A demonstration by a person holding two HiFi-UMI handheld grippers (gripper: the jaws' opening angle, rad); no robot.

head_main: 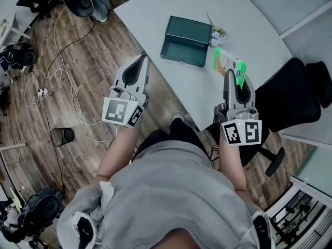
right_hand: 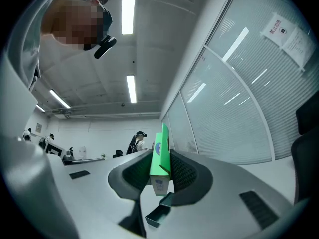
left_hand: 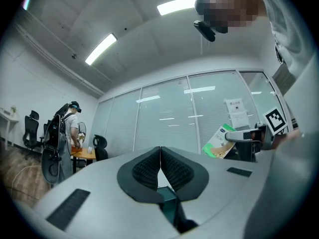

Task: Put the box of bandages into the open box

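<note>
The open box (head_main: 184,40) is dark green and lies on the white table (head_main: 259,25), lid raised. My right gripper (head_main: 234,78) is shut on the box of bandages (head_main: 228,64), a green and white carton held above the table's near edge, to the right of the open box. In the right gripper view the carton (right_hand: 160,161) stands edge-on between the pads. My left gripper (head_main: 142,61) hovers off the table's left edge, shut with nothing in it; its pads (left_hand: 172,171) meet. From the left gripper view I also see the carton (left_hand: 218,142).
A small crumpled object (head_main: 219,35) lies by the open box's right corner. A black office chair (head_main: 290,97) stands right of the table. Cables and a wire bin (head_main: 62,136) are on the wooden floor at left. A person (left_hand: 72,128) stands far off.
</note>
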